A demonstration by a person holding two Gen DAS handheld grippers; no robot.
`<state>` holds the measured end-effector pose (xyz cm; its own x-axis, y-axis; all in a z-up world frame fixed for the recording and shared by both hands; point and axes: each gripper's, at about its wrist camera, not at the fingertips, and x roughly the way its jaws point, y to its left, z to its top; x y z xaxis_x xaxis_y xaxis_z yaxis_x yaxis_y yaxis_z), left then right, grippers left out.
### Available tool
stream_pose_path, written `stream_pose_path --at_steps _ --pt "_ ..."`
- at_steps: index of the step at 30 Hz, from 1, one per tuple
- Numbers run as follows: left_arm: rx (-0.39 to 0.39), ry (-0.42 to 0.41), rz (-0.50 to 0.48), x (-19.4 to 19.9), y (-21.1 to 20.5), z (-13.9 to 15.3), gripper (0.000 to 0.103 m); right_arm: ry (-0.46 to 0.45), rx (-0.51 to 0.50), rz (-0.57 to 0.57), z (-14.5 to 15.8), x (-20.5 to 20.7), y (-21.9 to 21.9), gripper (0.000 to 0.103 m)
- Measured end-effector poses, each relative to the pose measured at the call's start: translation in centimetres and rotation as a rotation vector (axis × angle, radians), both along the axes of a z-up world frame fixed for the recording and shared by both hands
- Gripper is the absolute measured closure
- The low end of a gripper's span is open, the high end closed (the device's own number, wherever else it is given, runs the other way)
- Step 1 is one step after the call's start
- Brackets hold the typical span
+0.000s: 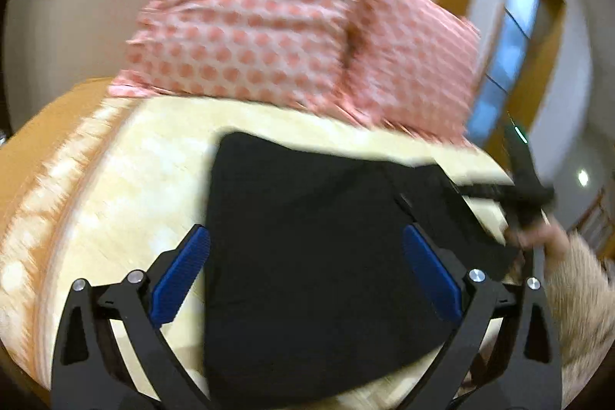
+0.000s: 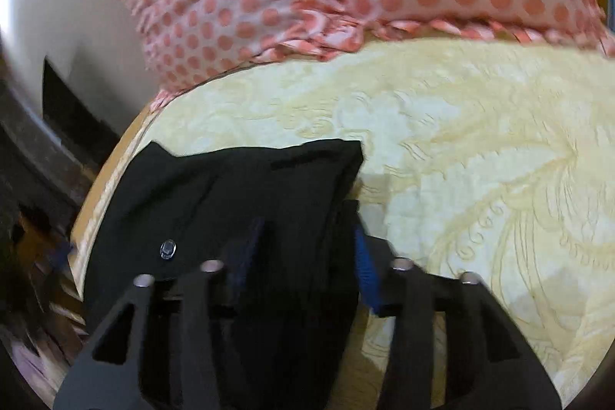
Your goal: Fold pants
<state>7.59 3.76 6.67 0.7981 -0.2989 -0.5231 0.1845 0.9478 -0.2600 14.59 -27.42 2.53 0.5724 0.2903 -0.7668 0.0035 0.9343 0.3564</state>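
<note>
Pants [image 1: 307,256], black and folded, lie on the yellow bedspread [image 1: 161,156] near spotted pillows [image 1: 250,14]. Left tongs [image 1: 305,279] hang spread above them; right tongs [image 2: 307,256] pinch their edge.

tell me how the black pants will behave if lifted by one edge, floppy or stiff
Probably floppy: the black pants lie flat in soft layers on the yellow quilt, so a lifted edge would likely droop and unfold. The right tool seems to pinch several layers, which may slip apart. They look light.
</note>
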Motion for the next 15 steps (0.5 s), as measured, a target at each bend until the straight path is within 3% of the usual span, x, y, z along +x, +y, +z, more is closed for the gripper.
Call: stream_pose_path --at_steps 4,5,8,10,13,15 --pt "-0.054 0.131 0.042 5.4 3.1 -0.4 0.006 -0.024 0.004 0.037 0.7 -0.3 0.0 0.079" --pt "-0.069 0.193 0.045 7.1 3.7 -1.1 0.012 -0.014 0.016 0.030 0.5 -0.1 -0.2 0.078" --pt "-0.099 0.346 0.041 10.8 4.4 -2.9 0.024 0.000 0.020 0.001 0.2 0.2 -0.7 0.060" --pt "-0.082 0.379 0.032 11.9 4.1 -3.6 0.024 0.010 0.020 -0.015 -0.1 0.4 -1.2 0.054" --pt "-0.054 0.391 0.013 12.6 3.3 -4.1 0.026 0.013 0.053 -0.011 -0.7 0.6 -1.5 0.055" --pt "-0.050 0.393 -0.035 12.8 2.3 -4.2 0.044 0.000 0.052 0.022 -0.6 0.5 -1.0 0.062"
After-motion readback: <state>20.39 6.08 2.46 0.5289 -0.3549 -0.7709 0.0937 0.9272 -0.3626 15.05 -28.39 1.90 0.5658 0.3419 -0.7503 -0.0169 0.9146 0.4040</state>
